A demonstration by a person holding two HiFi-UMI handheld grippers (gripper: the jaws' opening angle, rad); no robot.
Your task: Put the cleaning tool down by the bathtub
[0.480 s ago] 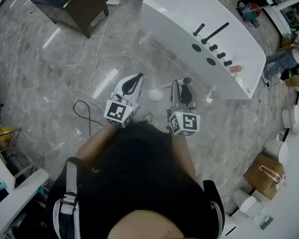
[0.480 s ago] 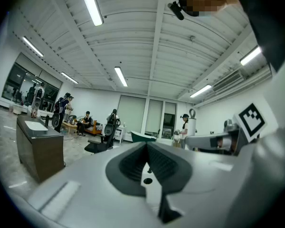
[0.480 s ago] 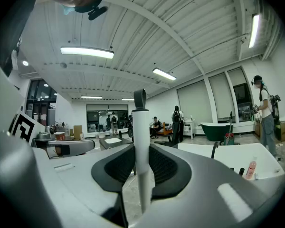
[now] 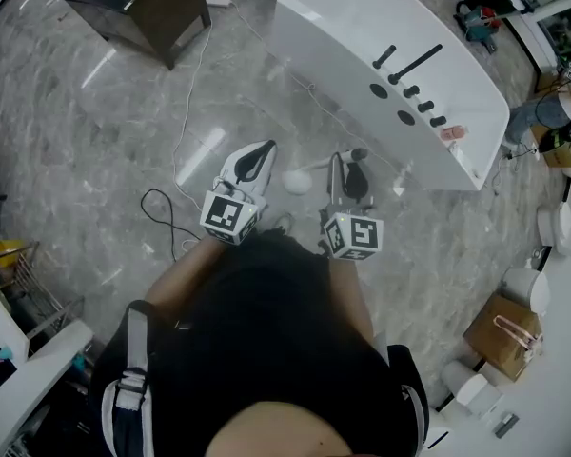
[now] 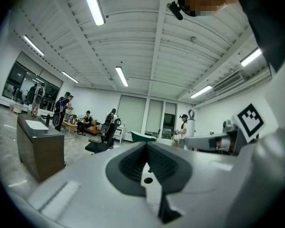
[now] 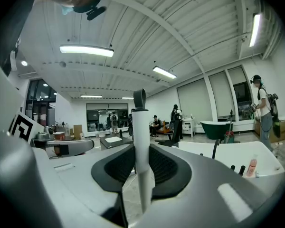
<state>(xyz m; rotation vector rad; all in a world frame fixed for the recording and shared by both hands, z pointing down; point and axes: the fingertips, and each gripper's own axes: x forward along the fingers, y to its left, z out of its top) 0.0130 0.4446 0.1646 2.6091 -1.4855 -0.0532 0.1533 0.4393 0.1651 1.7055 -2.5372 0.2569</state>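
A grey marbled floor (image 4: 105, 131) fills a wide, bright showroom. The person stands on it, looking down at two grippers held out roughly level in front.

Nearest, the left gripper (image 4: 254, 163) has its fingers pressed together on nothing. Just beside it, the right gripper (image 4: 346, 181) has its fingers (image 6: 167, 167) clamped on the white handle of the cleaning tool (image 6: 140, 132), so the tool hangs in the air, off the floor.

The handle crosses the fingers at right angles. In the right gripper view it stands upright between the pads, with its dark hanging loop on top and the rest running down below the grip. In the head view the round white head shows on the side toward the left gripper. The long axis therefore seems to run roughly up and down, head end lowest.

Beyond the fingers, ahead and to the right, lies the white bathtub (image 4: 362, 27), with bare floor between. The right hand alone bears the tool and is the nearer to the tub. Setting it down likely means lowering it head-first to the floor by the tub's near wall.
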